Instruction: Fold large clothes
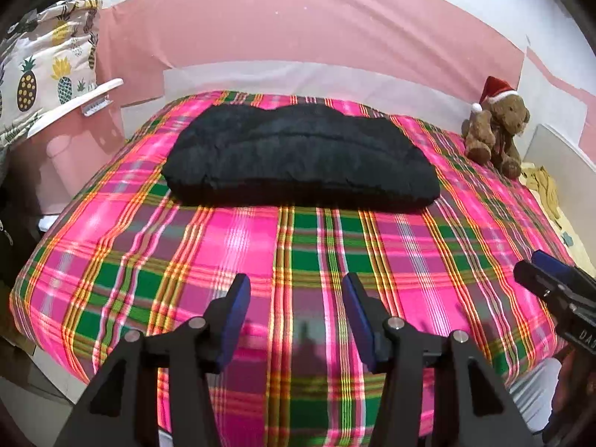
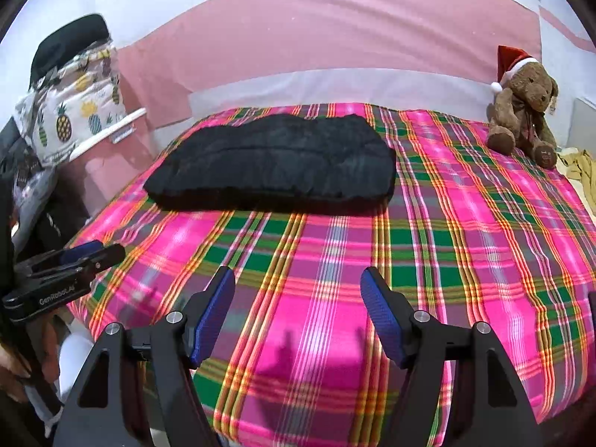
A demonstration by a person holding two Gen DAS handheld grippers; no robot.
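Observation:
A black padded garment [image 1: 298, 156] [image 2: 275, 160] lies folded into a thick flat bundle on the far half of the bed. My left gripper [image 1: 296, 283] hangs open over the near part of the plaid cover, well short of the garment, with nothing between its blue pads. My right gripper [image 2: 298, 277] also stands open and empty above the near edge of the bed. Each gripper shows in the other's view: the right one [image 1: 536, 272] at the right edge, the left one [image 2: 100, 251] at the left edge, held by a hand.
The bed carries a pink, green and yellow plaid cover [image 1: 231, 246] [image 2: 465, 223]. A brown teddy bear in a Santa hat [image 1: 495, 130] [image 2: 521, 111] sits at the far right corner. A pineapple-print cloth [image 1: 48, 70] [image 2: 74, 119] hangs at the left, and a pink wall [image 1: 298, 26] rises behind.

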